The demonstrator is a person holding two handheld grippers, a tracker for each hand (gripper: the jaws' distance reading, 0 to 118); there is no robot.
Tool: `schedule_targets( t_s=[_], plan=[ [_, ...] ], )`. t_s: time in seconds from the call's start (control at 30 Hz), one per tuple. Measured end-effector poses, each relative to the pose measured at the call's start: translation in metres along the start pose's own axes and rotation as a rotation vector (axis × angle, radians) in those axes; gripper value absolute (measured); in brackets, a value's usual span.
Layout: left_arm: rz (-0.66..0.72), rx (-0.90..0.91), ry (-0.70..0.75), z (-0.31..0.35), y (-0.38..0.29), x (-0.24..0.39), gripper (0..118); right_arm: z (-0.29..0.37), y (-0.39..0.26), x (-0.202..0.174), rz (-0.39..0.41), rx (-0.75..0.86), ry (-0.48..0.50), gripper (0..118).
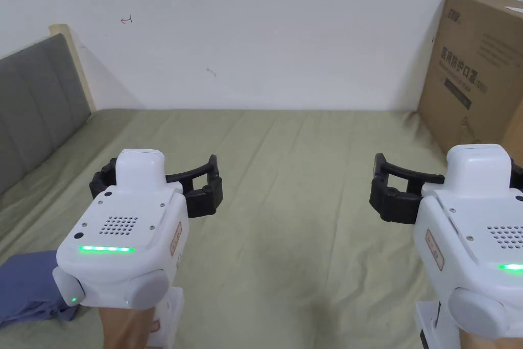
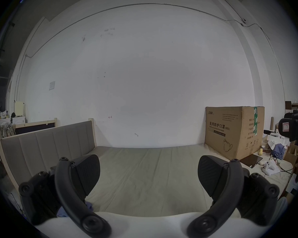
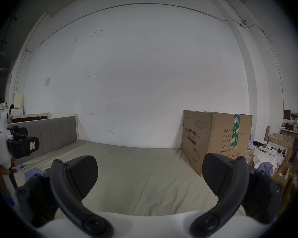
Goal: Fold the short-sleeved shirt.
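two grippers up, left gripper (image 2: pixel 149 176) and right gripper (image 3: pixel 150 178), jaws spread wide, holding nothing. blue shirt (image 1: pixel 28 286) lies crumpled at the near left edge of the bed (image 1: pixel 306 186), beside the left hand. looks soft, light, floppy: pinch it at the shoulders. box (image 1: pixel 480 64) stands far right.

We note the head view looking down and forward over the bed (image 1: pixel 306 186) toward the white wall (image 1: pixel 255 33), both gripper views set low and level above the sheet, facing that same wall, all three sharing the cardboard box (image 1: pixel 480 69).
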State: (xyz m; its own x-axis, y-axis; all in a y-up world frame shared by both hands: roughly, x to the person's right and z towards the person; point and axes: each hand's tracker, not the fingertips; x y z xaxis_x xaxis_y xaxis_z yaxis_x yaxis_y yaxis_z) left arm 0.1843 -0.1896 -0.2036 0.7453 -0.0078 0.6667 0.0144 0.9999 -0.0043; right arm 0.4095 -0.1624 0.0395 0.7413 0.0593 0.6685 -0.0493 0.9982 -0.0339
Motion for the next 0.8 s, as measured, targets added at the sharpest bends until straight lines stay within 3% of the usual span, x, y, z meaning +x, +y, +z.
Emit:
schedule_targets(
  t_s=[0.5,0.7,0.8],
  plan=[
    [0.011,-0.005,0.003,0.001,-0.001,-0.004,113,-0.003,-0.001,-0.001,-0.001,-0.042,0.007,118],
    [0.017,-0.006,-0.001,0.001,0.001,-0.005,113,-0.009,0.006,-0.003,-0.076,-0.133,-0.058,118],
    [0.022,-0.005,-0.002,0.0,0.002,-0.006,113,-0.016,0.012,-0.002,-0.185,-0.26,-0.102,118]
  ],
)
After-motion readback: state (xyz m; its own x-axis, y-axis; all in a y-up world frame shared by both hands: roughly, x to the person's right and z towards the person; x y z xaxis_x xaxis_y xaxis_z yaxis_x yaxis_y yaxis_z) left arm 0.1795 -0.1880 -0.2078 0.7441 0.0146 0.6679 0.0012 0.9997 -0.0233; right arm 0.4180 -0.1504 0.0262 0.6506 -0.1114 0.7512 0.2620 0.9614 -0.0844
